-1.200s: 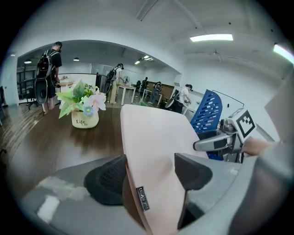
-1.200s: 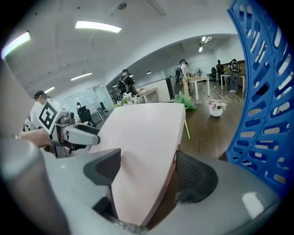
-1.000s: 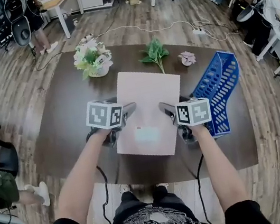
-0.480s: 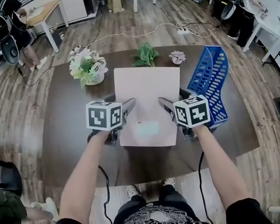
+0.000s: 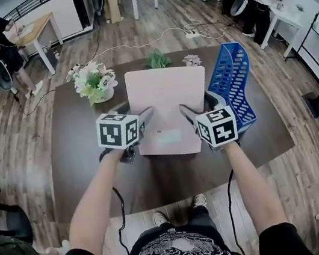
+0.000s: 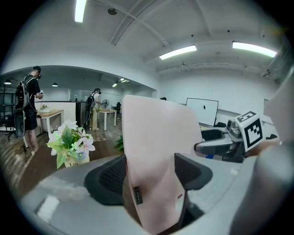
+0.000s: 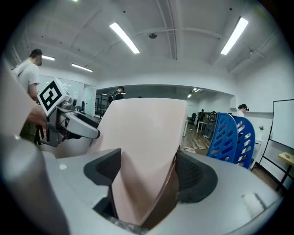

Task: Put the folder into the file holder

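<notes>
Above the dark table (image 5: 81, 168), we hold the pink folder (image 5: 168, 91) tilted up, left gripper (image 5: 135, 113) and right gripper (image 5: 200, 106) each clamped on a side edge, beside the blue file holder (image 5: 231, 77).

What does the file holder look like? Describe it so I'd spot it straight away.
Start at the dark brown table in the middle of the room and go to its right end. There, just right of the pale pink folder, sits the blue plastic file holder. It is the only blue thing on the table, and its walls are cut with slots.
</notes>
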